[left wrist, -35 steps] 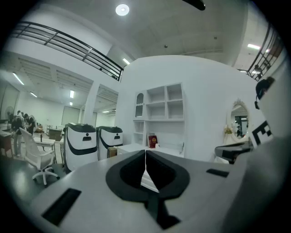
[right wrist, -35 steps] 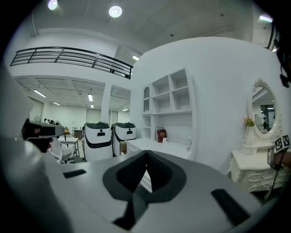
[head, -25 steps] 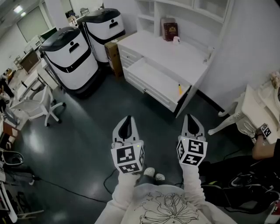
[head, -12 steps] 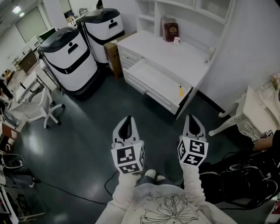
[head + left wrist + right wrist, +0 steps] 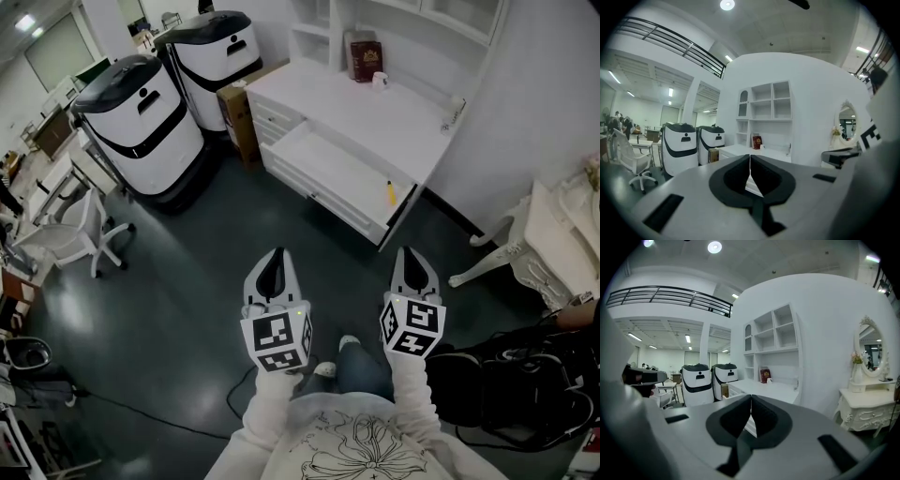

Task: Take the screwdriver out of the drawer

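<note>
A yellow-handled screwdriver [image 5: 391, 193] lies at the right end of the open white drawer [image 5: 330, 171] of the white desk [image 5: 394, 117]. My left gripper [image 5: 273, 258] and right gripper [image 5: 412, 256] hang side by side over the dark floor, well short of the drawer. Both point toward the desk with jaws shut and nothing between them. In the left gripper view the left gripper [image 5: 750, 156] has its tips pressed together, with the desk [image 5: 740, 150] beyond. The right gripper [image 5: 751, 398] looks the same in the right gripper view.
Two large white and black robot units [image 5: 139, 112] stand left of the desk, with a cardboard box [image 5: 234, 108] between. A white office chair [image 5: 66, 230] stands at far left. A white dressing table [image 5: 562, 239] is at right. A red box [image 5: 364, 58] sits in the shelf.
The view has shifted forward toward the desk: the drawer and screwdriver sit a little nearer and lower in the head view. Both grippers stay shut and side by side.
</note>
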Motion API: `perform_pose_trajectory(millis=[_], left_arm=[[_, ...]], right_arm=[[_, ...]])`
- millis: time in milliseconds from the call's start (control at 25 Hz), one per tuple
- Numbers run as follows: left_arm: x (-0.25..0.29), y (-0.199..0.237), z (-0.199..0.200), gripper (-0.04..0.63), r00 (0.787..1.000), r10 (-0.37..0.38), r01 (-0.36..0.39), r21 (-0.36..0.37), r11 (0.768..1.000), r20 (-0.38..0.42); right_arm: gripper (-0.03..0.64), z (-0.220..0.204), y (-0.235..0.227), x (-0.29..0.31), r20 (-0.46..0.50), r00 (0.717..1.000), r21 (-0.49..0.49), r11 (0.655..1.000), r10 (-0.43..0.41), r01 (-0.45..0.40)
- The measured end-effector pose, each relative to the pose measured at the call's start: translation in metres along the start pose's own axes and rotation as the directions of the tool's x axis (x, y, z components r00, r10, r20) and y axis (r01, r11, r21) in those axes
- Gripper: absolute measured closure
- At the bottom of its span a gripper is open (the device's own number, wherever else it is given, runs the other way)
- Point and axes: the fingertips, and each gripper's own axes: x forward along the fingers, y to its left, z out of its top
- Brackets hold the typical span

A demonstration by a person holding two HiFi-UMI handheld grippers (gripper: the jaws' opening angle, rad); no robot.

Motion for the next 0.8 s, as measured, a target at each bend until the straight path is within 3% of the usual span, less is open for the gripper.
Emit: perform_pose_trajectory(millis=[360, 800], left_arm=[[0.057, 0.007, -0.001, 0.588, 1.000, 0.009, -0.009, -0.002, 1.000, -0.020], [0.192, -0.005, 0.017, 0.588, 0.999, 0.022, -0.022, 0.004, 1.000, -0.044]], right_arm=[[0.614, 0.001, -0.011, 0.060, -0.024, 1.000, 0.009, 1.000, 0.004, -0.004], [0.614, 0.028, -0.049, 0.193, -0.039, 0.999, 0.034, 0.999, 0.035, -0.034]])
